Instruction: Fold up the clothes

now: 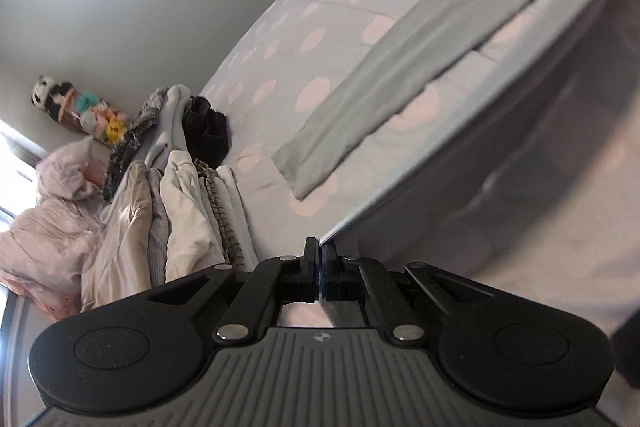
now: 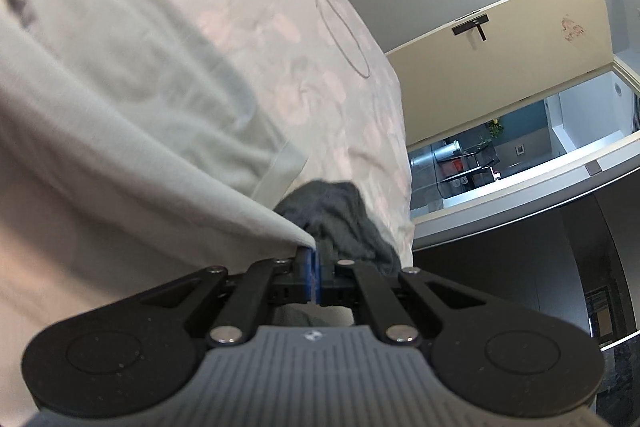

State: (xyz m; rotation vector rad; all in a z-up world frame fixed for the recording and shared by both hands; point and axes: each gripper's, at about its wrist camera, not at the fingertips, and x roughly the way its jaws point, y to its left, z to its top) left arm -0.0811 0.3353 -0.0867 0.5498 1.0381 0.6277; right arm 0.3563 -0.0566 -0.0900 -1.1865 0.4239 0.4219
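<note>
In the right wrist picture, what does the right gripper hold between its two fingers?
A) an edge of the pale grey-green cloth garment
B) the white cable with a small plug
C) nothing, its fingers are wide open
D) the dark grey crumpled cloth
A: the right gripper is shut on a corner of the pale grey-green cloth garment, which rises tight from its fingertips.

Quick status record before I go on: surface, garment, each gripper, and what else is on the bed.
surface: bed with pink-dotted sheet
garment: pale green garment, laid long and flat on the bed
left gripper: shut on a thin fabric edge
right gripper: shut on the garment's corner
beside right gripper: dark grey cloth
unfolded pile: clothes heap at the far end
cable: charging cable on the sheet
</note>
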